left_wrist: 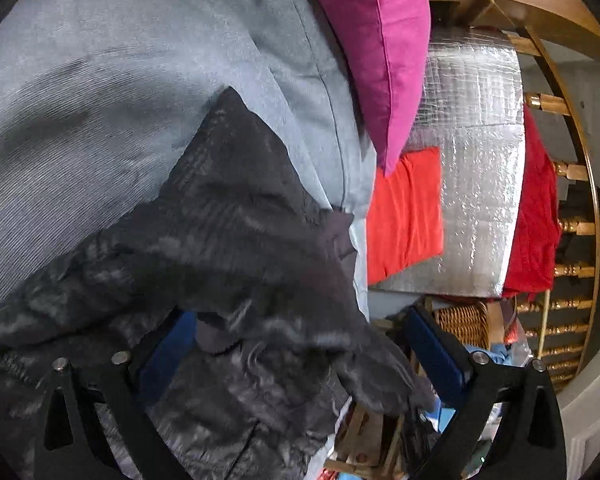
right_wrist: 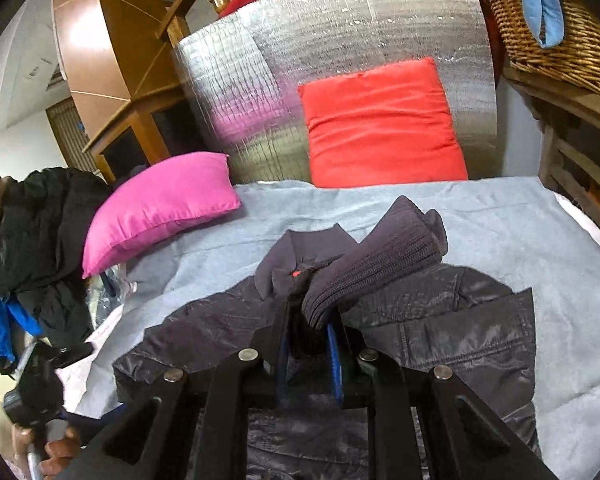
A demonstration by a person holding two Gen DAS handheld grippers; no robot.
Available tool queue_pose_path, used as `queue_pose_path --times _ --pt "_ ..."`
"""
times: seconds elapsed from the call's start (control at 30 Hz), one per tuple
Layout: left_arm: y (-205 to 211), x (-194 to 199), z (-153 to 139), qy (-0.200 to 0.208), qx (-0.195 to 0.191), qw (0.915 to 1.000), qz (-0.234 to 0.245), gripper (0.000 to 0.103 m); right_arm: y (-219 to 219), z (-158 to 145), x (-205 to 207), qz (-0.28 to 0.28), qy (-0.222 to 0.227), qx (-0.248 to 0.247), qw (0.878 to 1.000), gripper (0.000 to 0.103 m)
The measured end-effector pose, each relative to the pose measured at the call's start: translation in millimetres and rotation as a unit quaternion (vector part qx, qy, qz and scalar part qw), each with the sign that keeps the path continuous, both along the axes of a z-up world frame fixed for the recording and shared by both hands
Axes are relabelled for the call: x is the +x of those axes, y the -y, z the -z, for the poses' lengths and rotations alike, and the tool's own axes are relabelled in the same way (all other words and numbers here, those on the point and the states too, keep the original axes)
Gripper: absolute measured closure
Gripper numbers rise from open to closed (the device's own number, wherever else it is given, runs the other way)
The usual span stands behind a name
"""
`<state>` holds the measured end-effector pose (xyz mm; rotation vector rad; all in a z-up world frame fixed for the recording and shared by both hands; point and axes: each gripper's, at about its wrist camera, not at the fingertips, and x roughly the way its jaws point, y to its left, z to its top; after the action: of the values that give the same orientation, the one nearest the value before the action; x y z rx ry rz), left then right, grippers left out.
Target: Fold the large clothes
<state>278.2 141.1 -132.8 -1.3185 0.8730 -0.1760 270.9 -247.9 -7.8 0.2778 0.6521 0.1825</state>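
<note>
A dark puffy jacket (right_wrist: pixel 452 312) lies spread on the grey bed sheet (right_wrist: pixel 500 216). The right claw (right_wrist: pixel 312 320) is pinched tight on its ribbed cuff (right_wrist: pixel 384 264), mid sleeve-fold, I think. The left claw (left_wrist: pixel 300 352) is wide open over the jacket, holding nothing; next, lay the sleeve flat across.
</note>
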Motion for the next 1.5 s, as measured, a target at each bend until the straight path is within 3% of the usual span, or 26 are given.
queue_pose_path --times 0.03,0.07,0.13,0.23,0.33,0.4,0.47,0.6,0.63,0.7,0.77,0.83,0.97,1.07,1.1,1.17,1.2,1.23,1.3,1.33,1.43,1.5 --pt "2.0 7.1 1.3 -0.006 0.004 0.9999 0.011 0.051 2.2 -4.7 -2.3 -0.001 0.008 -0.001 1.0 0.086" --pt "5.9 12.3 1.1 -0.008 0.012 0.9995 0.029 0.064 3.5 -8.6 -4.5 -0.002 0.015 -0.003 1.0 0.086" --pt "10.7 13.3 -6.9 0.005 0.057 0.9976 0.038 0.075 10.2 -22.9 -14.7 0.001 0.043 -0.012 0.999 0.086" --pt "28.8 14.2 -1.1 0.002 0.109 0.991 0.077 0.082 23.7 -25.1 -28.7 0.01 0.062 -0.025 0.998 0.087" --pt "47.1 19.9 17.7 -0.038 0.173 0.9775 0.115 0.082 38.6 30.0 -27.6 0.036 0.002 -0.045 0.998 0.087" --pt "52.1 17.2 24.5 -0.043 0.184 0.9737 0.128 0.079 53.9 81.0 -21.3 0.052 -0.073 -0.028 0.996 0.087" --pt "51.9 12.6 17.6 -0.04 0.189 0.9714 0.139 0.077 66.9 110.8 -22.4 0.062 -0.11 0.001 0.992 0.087" --pt "42.2 -5.2 -15.3 -0.012 0.246 0.9592 0.139 0.058 73.6 97.5 -29.2 0.06 -0.089 0.025 0.994 0.087" --pt "37.5 -10.6 -23.3 -0.003 0.247 0.9596 0.135 0.052 74.6 91.5 -30.6 0.06 -0.082 0.029 0.994 0.087" --pt "21.2 -20.0 -36.1 0.021 0.246 0.9627 0.11 0.051 78.0 76.3 -35.8 0.057 -0.062 0.044 0.996 0.087" --pt "7.3 -28.3 -49.8 0.036 0.28 0.9575 0.06 0.041 76.8 68.9 -42.3 0.058 -0.052 0.041 0.996 0.087" --pt "3.7 -28.7 -53.6 0.037 0.314 0.9481 0.034 0.036 75.3 75.8 -44.2 0.064 -0.063 0.026 0.996 0.087" --pt "8.5 -21.6 -42.8 0.02 0.301 0.9518 0.054 0.036 82.4 113.2 -39.8 0.072 -0.118 0.033 0.99 0.087" --pt "29.8 -14.1 -41.4 0.034 0.355 0.9314 0.073 0.036 81.5 114.0 -41.2 0.067 -0.114 0.028 0.991 0.087" --pt "41.5 -8.0 -38.8 0.036 0.382 0.9194 0.085 0.036 81.9 113.4 -40.4 0.066 -0.115 0.03 0.991 0.085" --pt "56.2 -3.0 -26.4 0.016 0.449 0.8865 0.111 0.037 82.2 114.6 -38.0 0.058 -0.127 0.035 0.99 0.084" --pt "63.4 6.4 -12.7 -0.008 0.486 0.8645 0.129 0.039 82.3 115.7 -37.3 0.053 -0.135 0.033 0.989 0.083" --pt "64.4 11.9 -2.3 -0.025 0.503 0.853 0.139 0.039 84.2 117.2 -36.4 0.049 -0.141 0.034 0.988 0.081" --pt "66.2 9.8 0.6 -0.014 0.53 0.8371 0.136 0.039 89.1 116.1 -40.0 0.037 -0.152 0.052 0.986 0.072" --pt "65.5 6.8 -3.8 -0.01 0.53 0.8365 0.137 0.039 92.0 115.3 -43.2 0.037 -0.157 0.056 0.985 0.071" --pt "53.9 -8.2 -26.5 0.011 0.518 0.8479 0.112 0.038 105.7 101.9 -62.6 0.047 -0.158 0.054 0.985 0.071" --pt "49.6 -15.3 -43.1 0.037 0.511 0.854 0.091 0.03 117.1 82.7 -76.2 0.071 -0.135 0.057 0.987 0.07"
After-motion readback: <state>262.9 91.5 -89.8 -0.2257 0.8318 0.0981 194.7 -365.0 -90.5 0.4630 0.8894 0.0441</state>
